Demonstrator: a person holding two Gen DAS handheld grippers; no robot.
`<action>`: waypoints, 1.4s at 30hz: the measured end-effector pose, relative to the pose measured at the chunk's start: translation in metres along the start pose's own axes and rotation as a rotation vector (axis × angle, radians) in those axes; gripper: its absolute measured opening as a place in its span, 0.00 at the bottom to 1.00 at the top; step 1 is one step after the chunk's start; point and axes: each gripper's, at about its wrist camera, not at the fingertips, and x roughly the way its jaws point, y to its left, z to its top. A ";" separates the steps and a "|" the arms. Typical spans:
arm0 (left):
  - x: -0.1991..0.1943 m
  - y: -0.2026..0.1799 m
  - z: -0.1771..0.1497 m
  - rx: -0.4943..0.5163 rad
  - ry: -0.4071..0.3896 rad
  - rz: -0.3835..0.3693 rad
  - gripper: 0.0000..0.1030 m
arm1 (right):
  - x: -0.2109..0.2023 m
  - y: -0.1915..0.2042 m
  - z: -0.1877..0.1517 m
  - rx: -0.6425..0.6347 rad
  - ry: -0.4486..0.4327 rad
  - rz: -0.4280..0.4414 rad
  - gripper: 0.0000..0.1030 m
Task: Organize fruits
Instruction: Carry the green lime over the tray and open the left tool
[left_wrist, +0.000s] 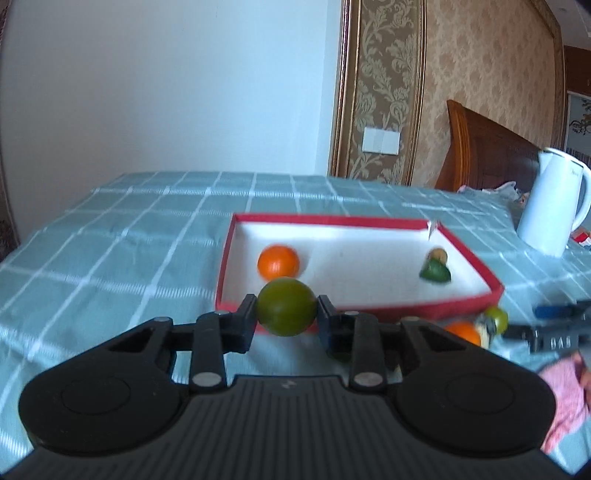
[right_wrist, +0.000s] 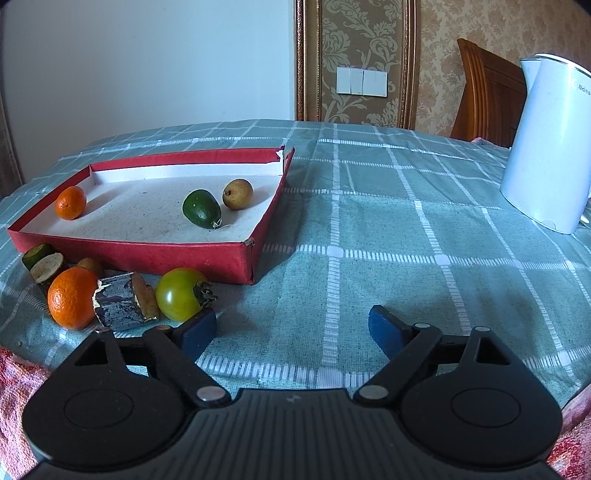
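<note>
Loads of bare worktop (right_wrist: 369, 221) at 3 o'clock of the box (right_wrist: 147, 254), kettle (right_wrist: 550, 147) by the far edge. Box holds an orange (right_wrist: 70, 202), avocado (right_wrist: 201, 208), pear (right_wrist: 237, 194). Left tool (left_wrist: 286, 314) clamped on a green fruit (left_wrist: 286, 312) just before the box's near wall, right tool (right_wrist: 291, 332) apart, holding nothing

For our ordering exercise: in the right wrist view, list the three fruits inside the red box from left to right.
Orange → dark green fruit → brownish pear-like fruit, all lying on the white floor of the red box.
</note>
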 end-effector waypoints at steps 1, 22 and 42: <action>0.005 0.000 0.005 0.000 -0.004 0.000 0.30 | 0.000 0.000 0.000 0.000 0.000 0.000 0.87; 0.090 0.016 0.011 -0.067 0.130 0.029 0.30 | 0.002 0.002 0.000 -0.001 0.001 0.000 0.90; 0.076 0.003 0.008 0.004 0.123 0.073 0.59 | 0.002 0.002 0.001 0.000 0.002 0.001 0.91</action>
